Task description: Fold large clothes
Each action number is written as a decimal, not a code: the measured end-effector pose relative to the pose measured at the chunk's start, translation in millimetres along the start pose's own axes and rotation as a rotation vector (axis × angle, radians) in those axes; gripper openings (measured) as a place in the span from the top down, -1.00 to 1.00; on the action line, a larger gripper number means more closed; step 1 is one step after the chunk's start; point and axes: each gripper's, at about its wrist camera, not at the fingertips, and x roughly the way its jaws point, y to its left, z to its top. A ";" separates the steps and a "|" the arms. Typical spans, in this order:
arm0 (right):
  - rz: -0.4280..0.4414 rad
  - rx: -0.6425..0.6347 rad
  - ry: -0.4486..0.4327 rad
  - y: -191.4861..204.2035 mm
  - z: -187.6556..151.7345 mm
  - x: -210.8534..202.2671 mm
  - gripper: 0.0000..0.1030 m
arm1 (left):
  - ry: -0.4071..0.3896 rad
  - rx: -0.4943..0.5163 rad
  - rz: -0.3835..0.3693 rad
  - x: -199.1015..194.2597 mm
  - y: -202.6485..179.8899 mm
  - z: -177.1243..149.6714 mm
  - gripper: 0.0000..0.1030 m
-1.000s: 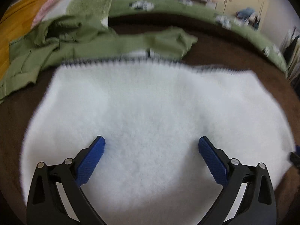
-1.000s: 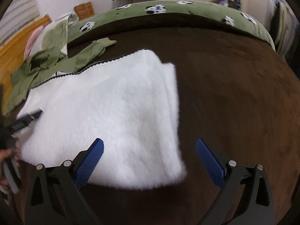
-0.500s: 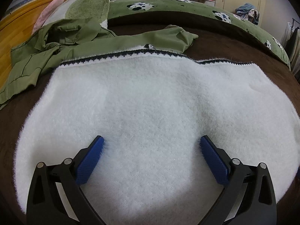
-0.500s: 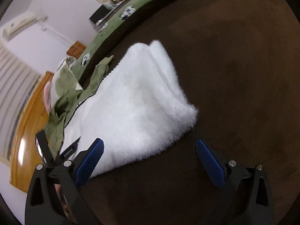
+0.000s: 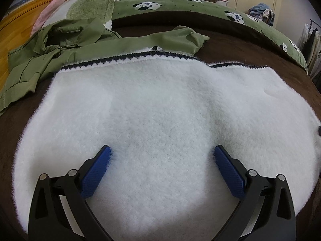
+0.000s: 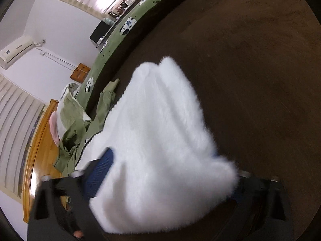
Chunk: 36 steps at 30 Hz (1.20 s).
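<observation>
Fluffy white fleece garment with a dark zigzag-trimmed edge [image 5: 160,104] lies spread flat on the brown plush bed cover [image 5: 240,46], long axis running left-right across the left wrist view, trimmed edge on the far side. Crumpled olive-green jacket [image 5: 60,48] sits just beyond that far edge, one sleeve touching or overlapping the trim.

Left gripper [image 5: 162,162]: jaws wide apart, blue pads hovering over or resting lightly on the near-middle of the fleece, nothing pinched between them.

Right gripper [image 6: 160,180]: jaws have just been closing, with the right-hand end corner of the white fleece between them. Left blue pad is against the pile; the other pad is mostly buried under fleece and the frame is motion-blurred, so probably a grip on the bunched corner, but full pad contact isn't clear.

Key relation: the garment stretches away from the right gripper toward the left gripper and the green jacket. So the right hand is the one at the free short end. Judged next step is carrying that end across the long axis toward the left side, with the left gripper placed near the middle where a fold line could fall. Risk: thick pile slipping from a shallow pinch.
</observation>
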 end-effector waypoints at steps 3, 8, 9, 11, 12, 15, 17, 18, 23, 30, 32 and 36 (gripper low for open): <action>0.035 -0.003 0.022 -3.2 2.9 3.2 0.34 | -0.003 0.002 -0.001 -0.2 0.1 0.2 -0.90; 0.055 -0.031 0.037 0.3 5.2 -4.0 0.40 | -0.001 0.005 -0.002 0.0 -0.8 0.2 -0.90; 0.069 -0.028 0.030 2.4 5.4 -7.7 0.41 | 0.000 0.007 -0.002 0.0 -0.8 0.2 -0.90; 0.100 -0.042 0.015 14.3 6.4 -18.0 0.42 | 0.006 0.012 0.001 0.3 -1.3 0.2 -0.90; 0.107 -0.062 0.011 22.6 7.0 -23.0 0.42 | 0.009 0.015 0.003 0.5 -1.6 0.3 -0.90; 0.142 -0.140 0.000 57.9 10.1 -37.3 0.43 | 0.023 0.021 0.001 0.9 -1.7 1.6 -0.90; 0.178 -0.178 -0.002 84.9 10.9 -45.1 0.43 | 0.027 0.026 0.000 1.0 -1.8 2.1 -0.90; 0.192 -0.187 -0.002 94.6 11.0 -46.9 0.43 | 0.029 0.028 -0.001 1.0 -1.8 2.1 -0.90; 0.245 -0.315 0.004 163.9 -3.3 -53.3 0.44 | 0.034 0.035 -0.007 0.8 -0.7 2.4 -0.90; 0.293 -0.461 0.108 246.7 -37.5 -28.3 0.44 | 0.005 0.041 -0.023 -1.8 2.9 -1.1 -0.89; 0.279 -0.512 0.135 267.2 -48.3 -17.1 0.44 | -0.011 0.042 -0.025 -3.0 3.1 -3.0 -0.88; 0.247 -0.564 0.171 288.2 -68.2 5.3 0.44 | -0.016 0.047 -0.034 -2.7 3.3 -2.6 -0.88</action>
